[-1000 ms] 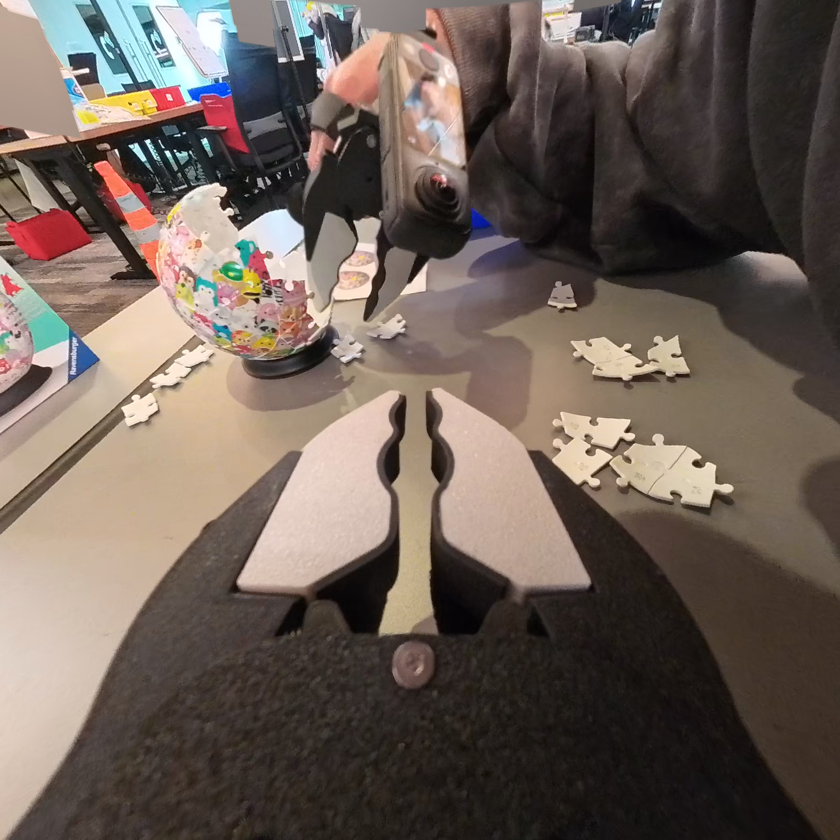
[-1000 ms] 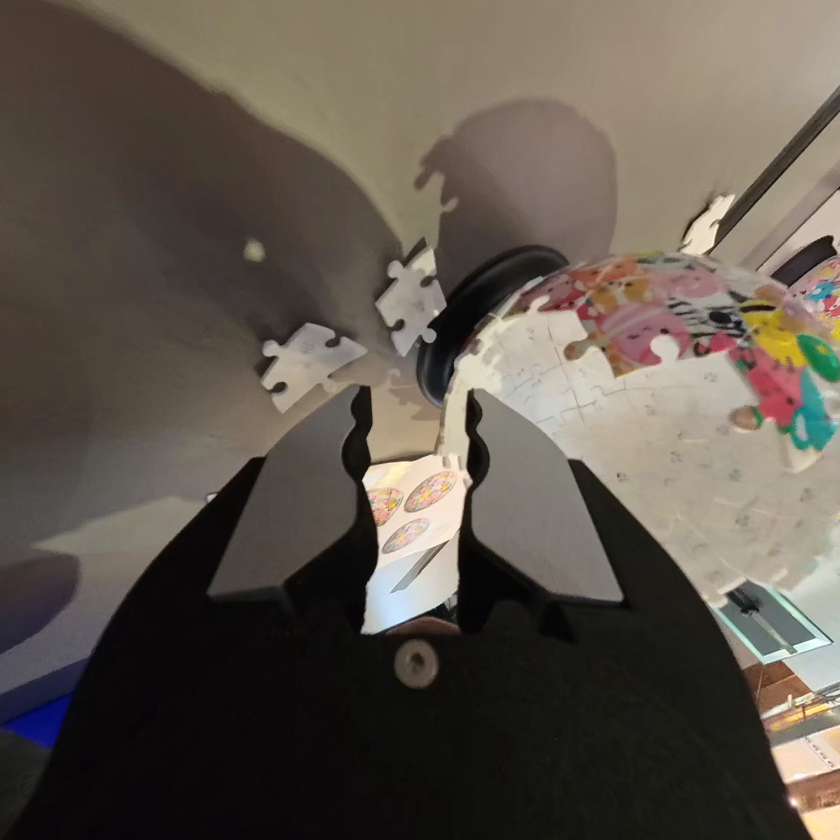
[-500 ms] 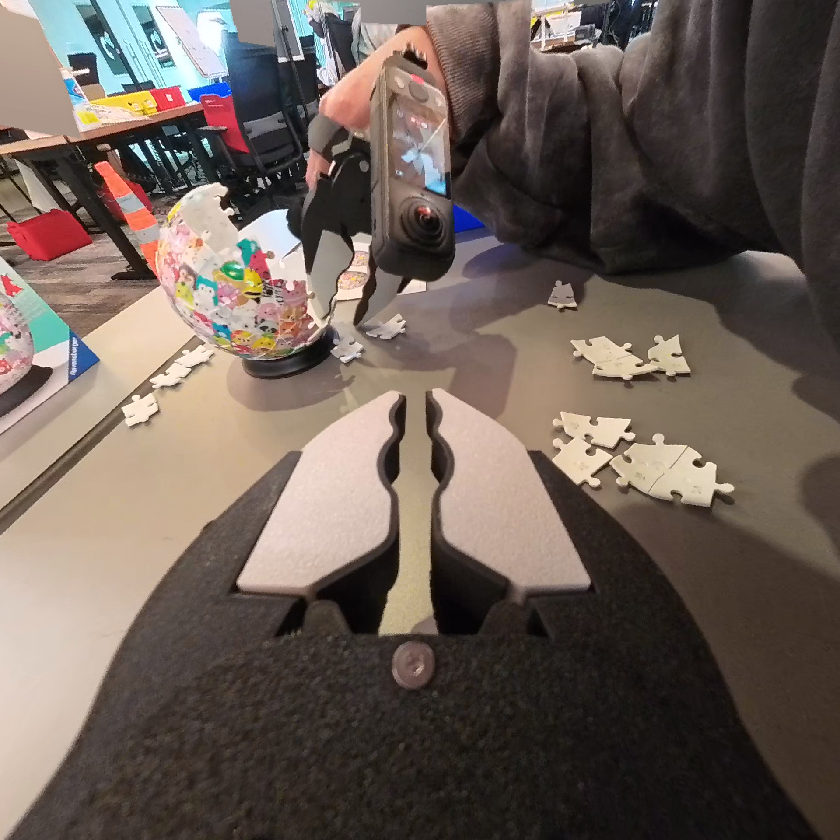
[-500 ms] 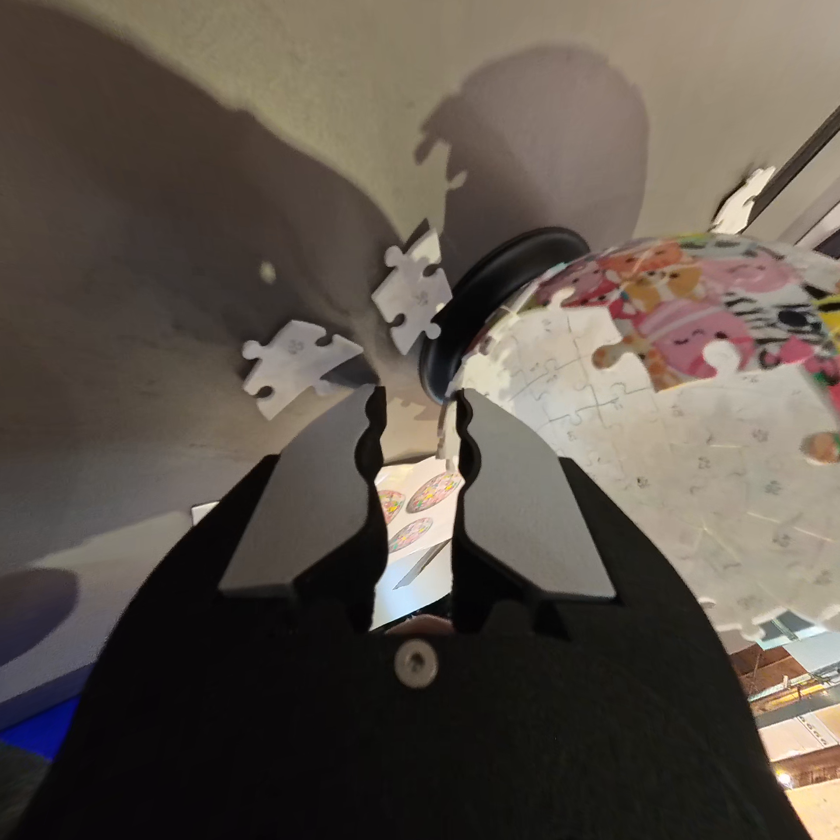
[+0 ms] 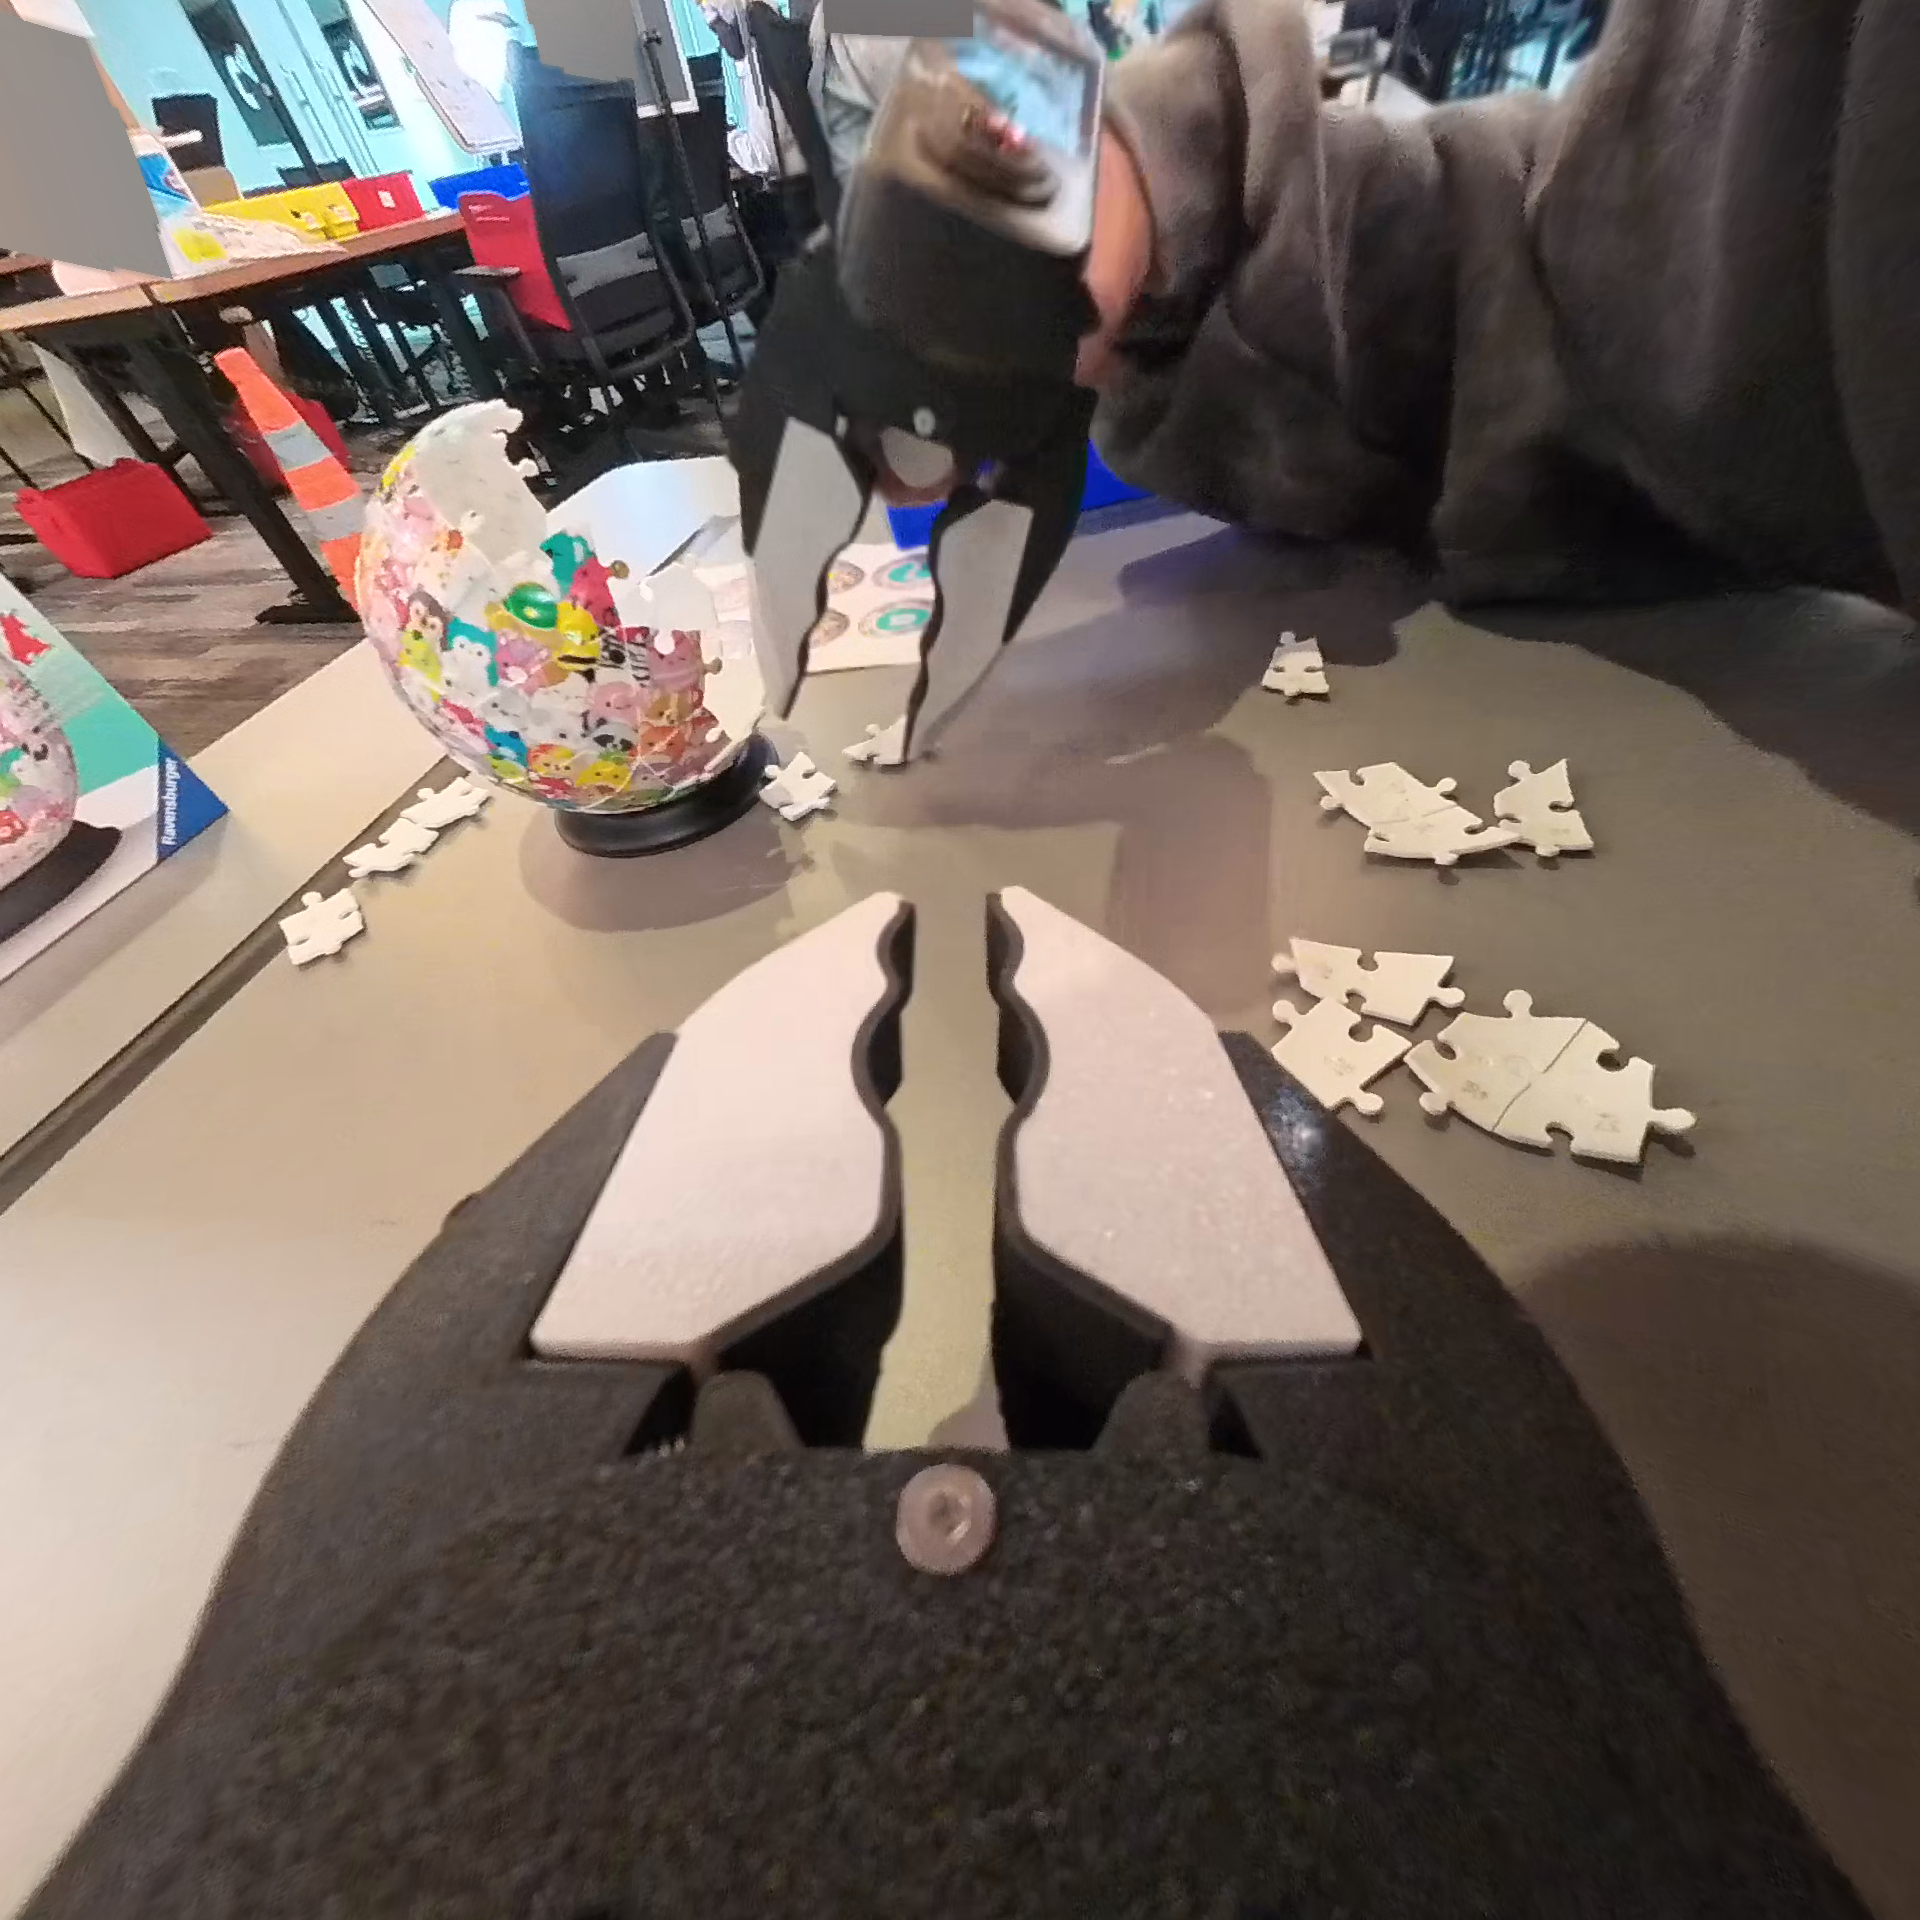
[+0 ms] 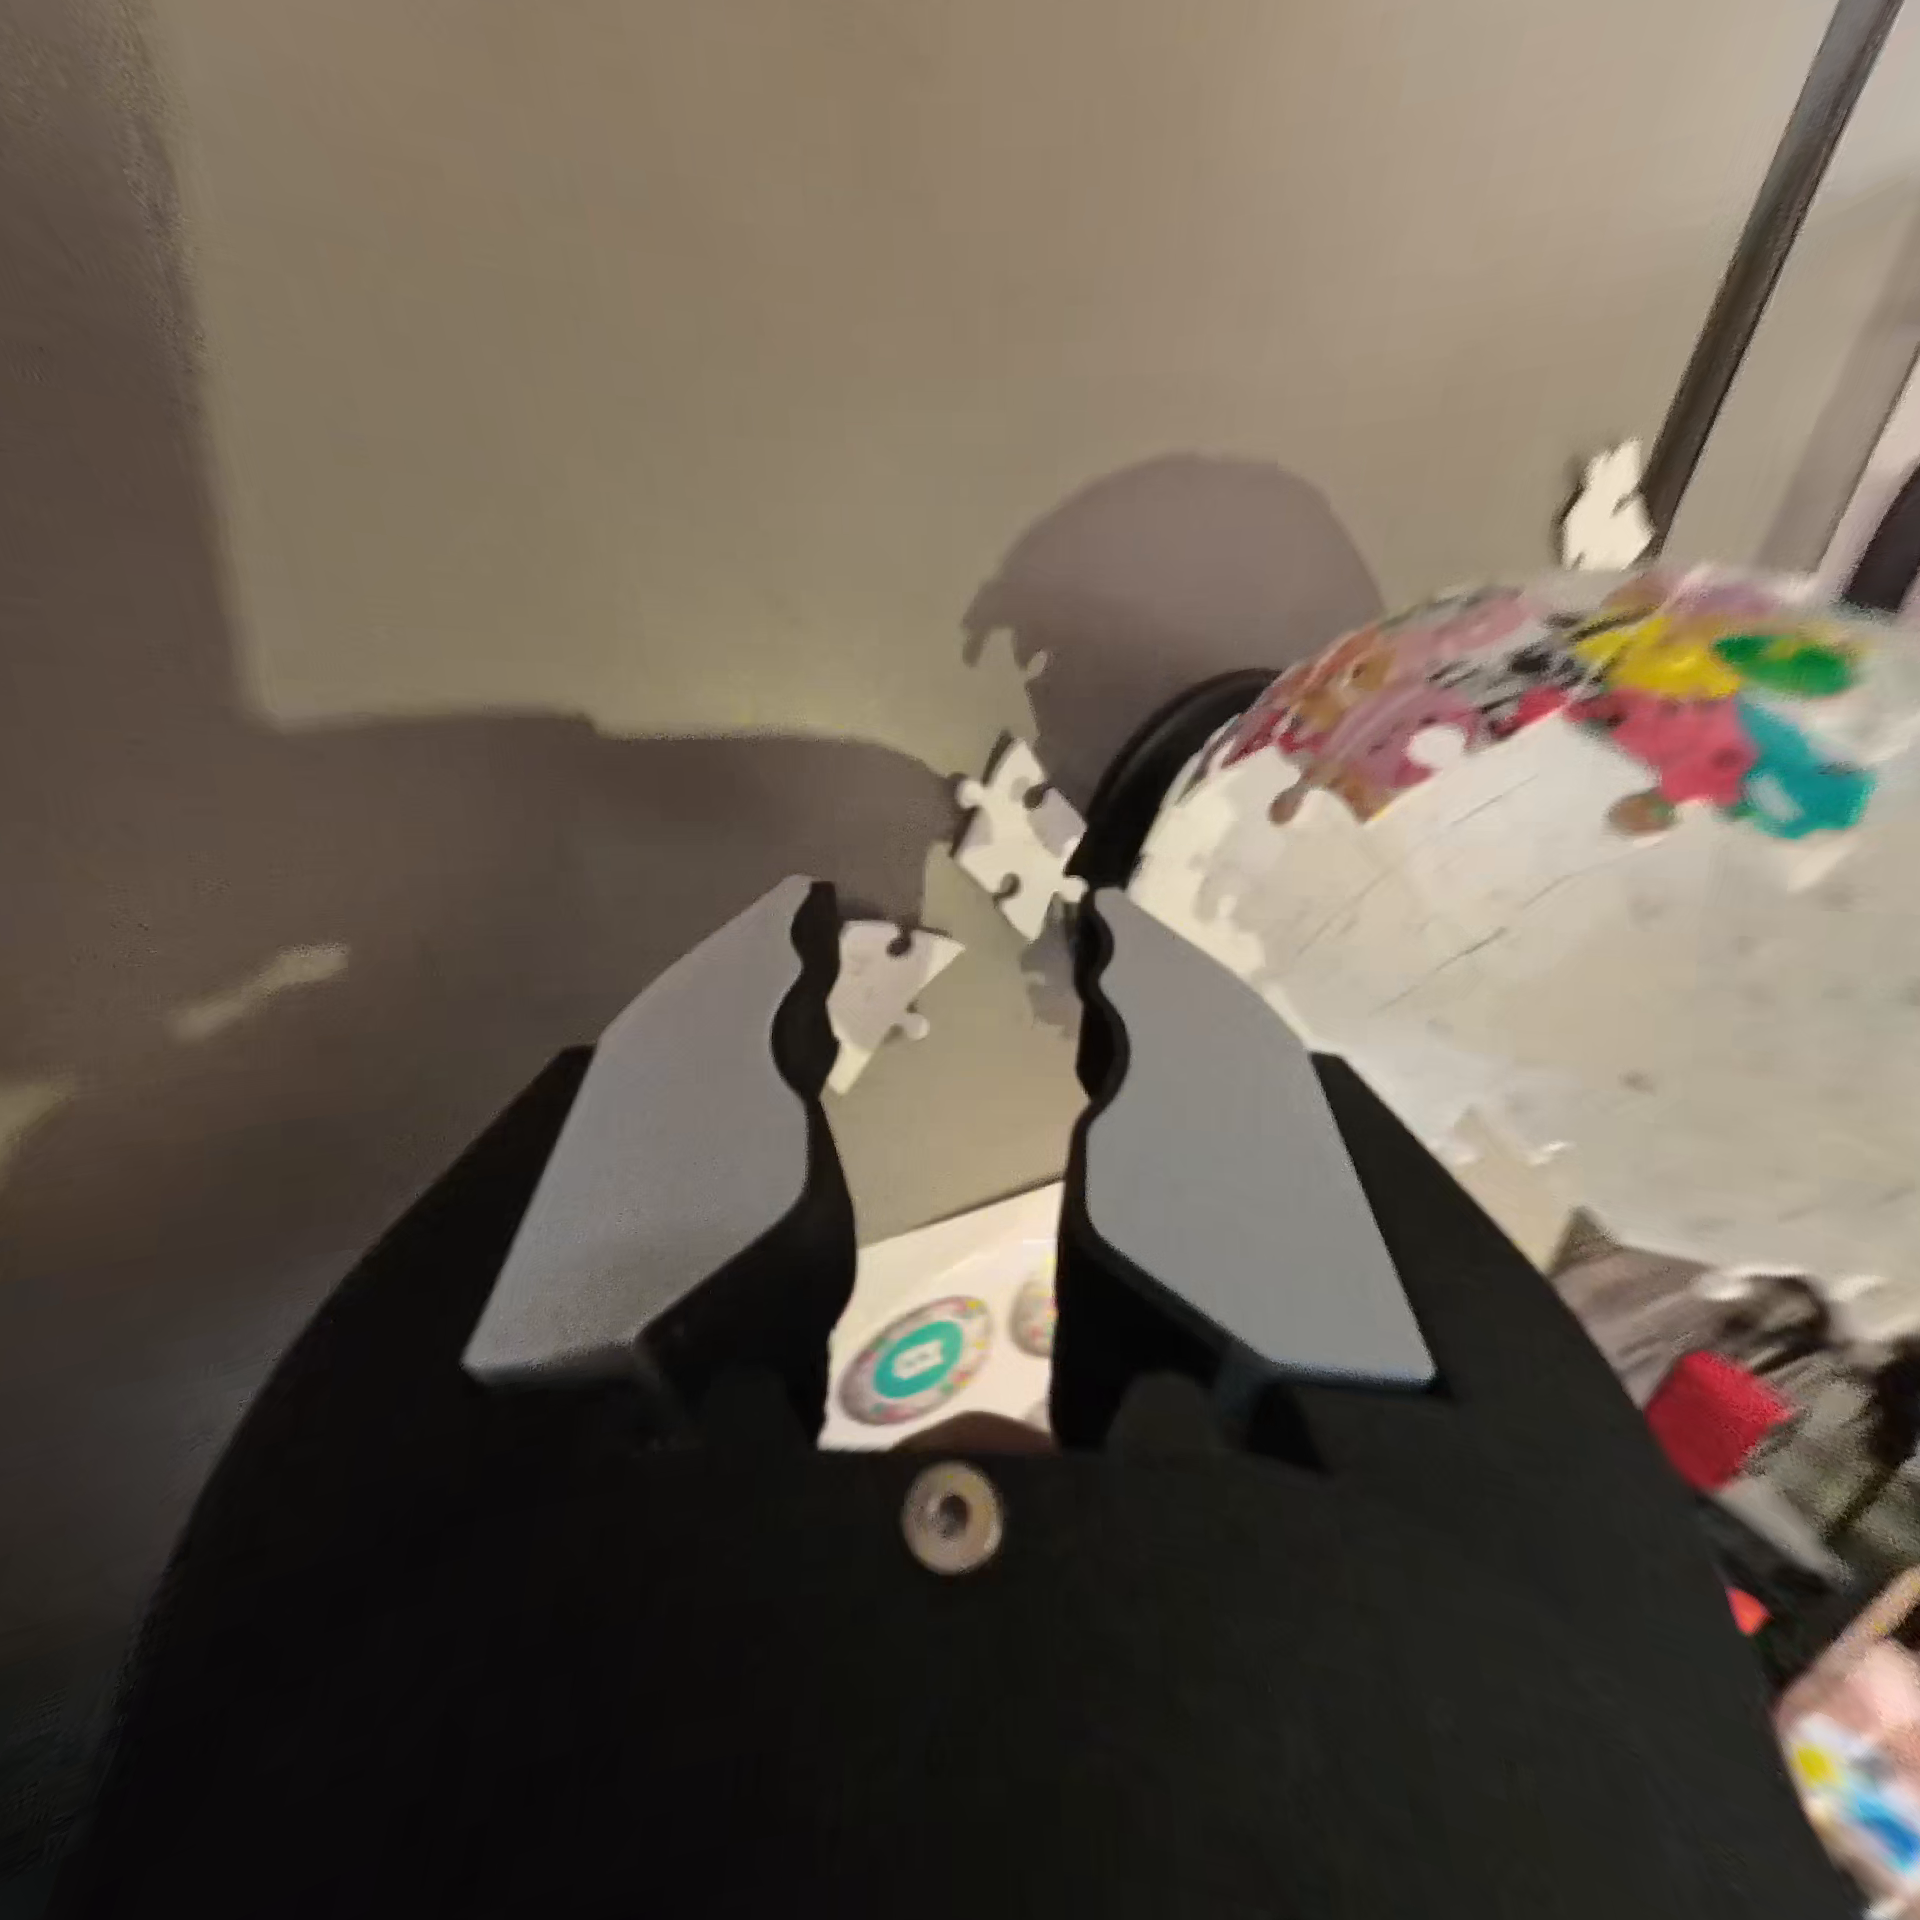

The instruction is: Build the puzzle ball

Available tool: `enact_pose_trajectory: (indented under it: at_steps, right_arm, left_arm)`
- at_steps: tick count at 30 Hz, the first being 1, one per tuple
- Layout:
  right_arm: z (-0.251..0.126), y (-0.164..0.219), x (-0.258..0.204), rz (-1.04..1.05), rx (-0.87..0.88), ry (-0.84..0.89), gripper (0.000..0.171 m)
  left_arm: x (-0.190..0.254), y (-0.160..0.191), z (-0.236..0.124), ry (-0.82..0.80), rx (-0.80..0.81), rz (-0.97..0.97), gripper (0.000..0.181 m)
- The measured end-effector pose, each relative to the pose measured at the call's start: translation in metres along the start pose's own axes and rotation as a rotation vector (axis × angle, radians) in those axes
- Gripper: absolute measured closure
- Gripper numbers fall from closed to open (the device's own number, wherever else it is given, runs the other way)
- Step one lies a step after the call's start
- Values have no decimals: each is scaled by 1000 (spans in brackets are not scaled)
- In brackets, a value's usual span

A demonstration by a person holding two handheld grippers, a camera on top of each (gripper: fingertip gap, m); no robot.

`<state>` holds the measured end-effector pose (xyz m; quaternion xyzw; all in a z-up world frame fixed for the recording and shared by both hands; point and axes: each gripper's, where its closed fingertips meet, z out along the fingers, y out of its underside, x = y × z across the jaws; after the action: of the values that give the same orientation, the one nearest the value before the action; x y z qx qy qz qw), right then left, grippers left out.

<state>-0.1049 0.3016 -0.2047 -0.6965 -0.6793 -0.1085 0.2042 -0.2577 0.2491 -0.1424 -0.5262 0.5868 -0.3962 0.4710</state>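
The puzzle ball [image 5: 540,644] is a part-built colourful sphere on a black ring stand [image 5: 665,810], open at the top and far side. It fills the right of the right wrist view [image 6: 1507,935]. My right gripper [image 5: 852,727] points down beside the ball with its jaws open. Its tips are at the table around a white loose piece [image 5: 883,743]. In its own view the right gripper [image 6: 956,914] has that piece [image 6: 883,987] against the left finger. Another piece [image 6: 1013,831] lies by the stand. My left gripper [image 5: 951,914] hovers low near the table front, all but shut and empty.
Loose white pieces lie right of the left gripper [image 5: 1475,1049] and farther back [image 5: 1444,810]. More lie left of the ball [image 5: 405,831]. The puzzle box [image 5: 83,769] stands at far left. A sheet with round stickers [image 5: 883,603] lies behind. A grey sleeve [image 5: 1507,312] leans over the back right. The grippers' ends are close to 20 cm from one another.
My right gripper has swung from the ball's rim down to the table and opened wider over a loose piece. The left gripper has not moved.
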Motion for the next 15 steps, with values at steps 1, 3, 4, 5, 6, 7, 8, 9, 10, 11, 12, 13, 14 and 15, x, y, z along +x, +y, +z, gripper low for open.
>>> enact_pose_trajectory:
  at_steps: [1, 3, 4, 5, 6, 7, 8, 9, 10, 11, 12, 13, 14, 15]
  right_arm:
    - [5, 1, -2, 62, -8, -5, 123]
    - [11, -8, -5, 173, 78, -6, 134]
    - [13, -13, -4, 208, 129, 10, 134]
    - [14, -16, -4, 237, 157, 9, 139]
    - [16, -19, -7, 267, 184, -17, 149]
    - [18, -21, -7, 307, 210, -27, 155]
    - [19, -21, -6, 359, 225, -34, 157]
    - [19, -20, -10, 392, 231, -77, 166]
    - [18, -19, -13, 414, 218, -105, 171]
    - [18, -19, -15, 433, 216, -115, 171]
    - [15, -21, -22, 439, 232, -143, 171]
    - [9, -26, -36, 408, 254, -217, 171]
    - [4, -29, -47, 377, 255, -269, 170]
    - [3, -27, -47, 358, 224, -248, 165]
  left_arm:
    - [-1, 0, 0, -6, 3, 0, 168]
    - [-3, -3, -1, -20, 19, -4, 166]
    - [-4, -4, -1, -26, 28, -9, 166]
    - [-6, -5, -1, -30, 35, -16, 165]
    - [-7, -6, -1, -33, 42, -24, 165]
    - [-8, -7, -1, -37, 49, -35, 165]
    - [-11, -8, -1, -42, 56, -49, 165]
    - [-14, -9, 0, -49, 62, -66, 165]
    - [-18, -10, 2, -56, 65, -82, 165]
    - [-22, -10, 5, -64, 60, -96, 165]
    - [-26, -8, 9, -72, 44, -107, 164]
    - [-29, -5, 14, -77, 15, -112, 163]
    - [-31, -2, 19, -75, -20, -109, 160]
    - [-31, 2, 25, -72, -51, -102, 158]
